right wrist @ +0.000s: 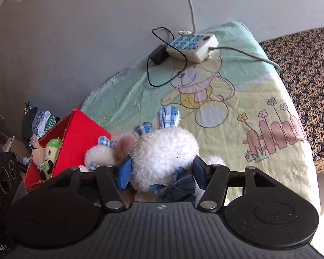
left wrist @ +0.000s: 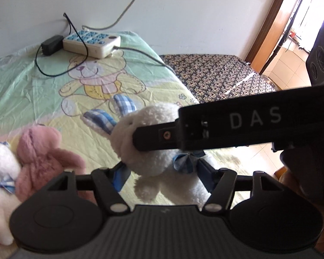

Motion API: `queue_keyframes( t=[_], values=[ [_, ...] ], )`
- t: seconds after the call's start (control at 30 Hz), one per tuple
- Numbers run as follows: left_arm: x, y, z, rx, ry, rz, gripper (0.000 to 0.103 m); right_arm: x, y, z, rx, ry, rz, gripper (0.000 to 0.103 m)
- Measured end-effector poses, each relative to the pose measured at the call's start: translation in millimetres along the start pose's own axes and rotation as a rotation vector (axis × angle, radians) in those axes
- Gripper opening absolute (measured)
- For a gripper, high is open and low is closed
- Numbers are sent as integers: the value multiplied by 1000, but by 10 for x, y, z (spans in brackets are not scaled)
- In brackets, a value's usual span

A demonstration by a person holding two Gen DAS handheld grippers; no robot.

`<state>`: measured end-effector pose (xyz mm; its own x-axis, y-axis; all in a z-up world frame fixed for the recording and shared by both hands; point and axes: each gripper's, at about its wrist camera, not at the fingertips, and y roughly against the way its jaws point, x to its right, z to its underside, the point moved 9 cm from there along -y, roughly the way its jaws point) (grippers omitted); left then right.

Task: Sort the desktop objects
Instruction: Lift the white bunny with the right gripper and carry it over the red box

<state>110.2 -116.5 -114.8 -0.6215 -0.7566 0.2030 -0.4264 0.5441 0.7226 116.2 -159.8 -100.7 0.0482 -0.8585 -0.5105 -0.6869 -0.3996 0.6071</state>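
Pale wall and a table draped in a green and yellow cartoon-bear cloth (right wrist: 248, 99) fill both views; a power strip (right wrist: 192, 47) and a black adapter (right wrist: 157, 55) lie at the far edge, with a patterned bed to the right.

A big white plush rabbit (right wrist: 164, 159) with blue checked ears sits at the near edge. In the right wrist view, the right gripper (right wrist: 162, 170) has its blue pads pressed against either side of the rabbit's body, holding it. In the left wrist view, the left gripper (left wrist: 162, 172) also brackets the rabbit, but its pads are half hidden by the toy, so I cannot tell whether it grips.

Just left of the rabbit lie a pink plush (left wrist: 41, 151) and a smaller white plush (left wrist: 0, 164), touching each other. A red box (right wrist: 75, 133) stands at the table's left, with small toys inside.

The step appears to be moving the big rabbit. If the box is the target, the next move calls for lifting it clear of its two neighbours and carrying it left.

Only the right view shows the box and its contents. Only the left view shows the right tool's long black arm crossing the rabbit's head, and a doorway beyond.
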Motion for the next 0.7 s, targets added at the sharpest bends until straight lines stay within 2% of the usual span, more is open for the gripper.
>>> queue_keyframes(
  t=[0.1,0.23,0.4,0.53,0.7],
  values=[
    [-100,417,-130,80,-19,-38,67,-475,83,-99,65,63,-40,61],
    [-431,1015,-245,177,-22,-103,67,-1110,5,-176,100,86,-130,61],
    [-981,1299,-159,172,-28,-162,67,-1812,-372,-154,90,84,-202,61],
    [-1418,1482,-77,158,-33,-205,67,-2137,-727,-81,74,104,-162,61],
    [-1964,1714,27,140,-40,-259,63,-2264,-1102,16,44,112,-52,61]
  ],
)
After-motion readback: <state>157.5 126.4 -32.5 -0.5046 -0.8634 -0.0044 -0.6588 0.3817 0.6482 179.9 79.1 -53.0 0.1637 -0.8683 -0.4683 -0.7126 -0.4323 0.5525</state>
